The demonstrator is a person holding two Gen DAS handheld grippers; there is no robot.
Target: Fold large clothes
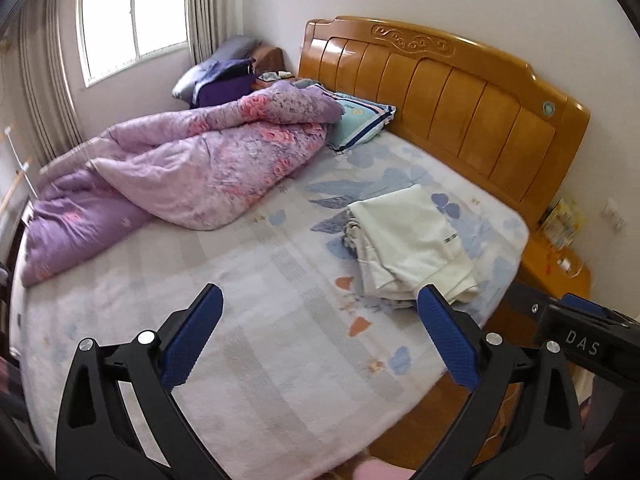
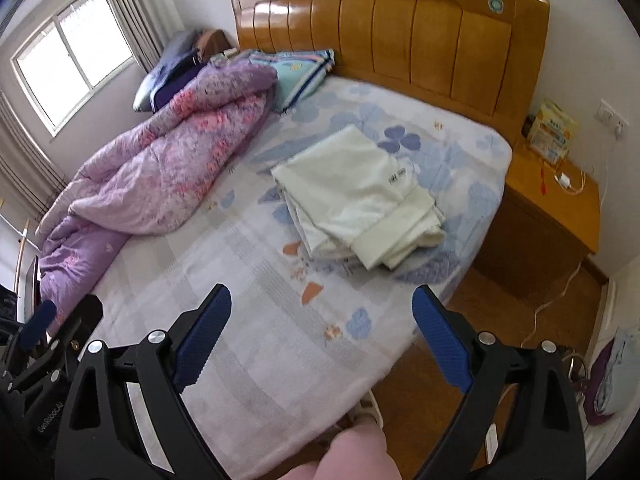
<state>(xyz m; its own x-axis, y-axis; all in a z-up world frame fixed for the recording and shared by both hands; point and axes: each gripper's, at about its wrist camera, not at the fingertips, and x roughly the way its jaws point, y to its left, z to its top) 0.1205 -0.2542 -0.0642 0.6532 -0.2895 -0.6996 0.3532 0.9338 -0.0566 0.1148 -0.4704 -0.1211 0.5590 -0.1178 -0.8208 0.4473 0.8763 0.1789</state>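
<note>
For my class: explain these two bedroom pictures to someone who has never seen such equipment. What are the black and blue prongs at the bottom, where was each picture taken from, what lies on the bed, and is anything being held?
There is no robot here. A person holds a two-finger clamp in each hand, each with a wide-angle camera looking along its fingers. One picture comes from the left hand-held gripper, the other from the right hand-held gripper; the black prongs with blue pads are their fingers. Both stand wide open above the bed and hold nothing. On the bed lie a folded white garment, a bunched purple floral quilt and a light blue pillow by the wooden headboard. A nightstand stands beside the bed.
</note>
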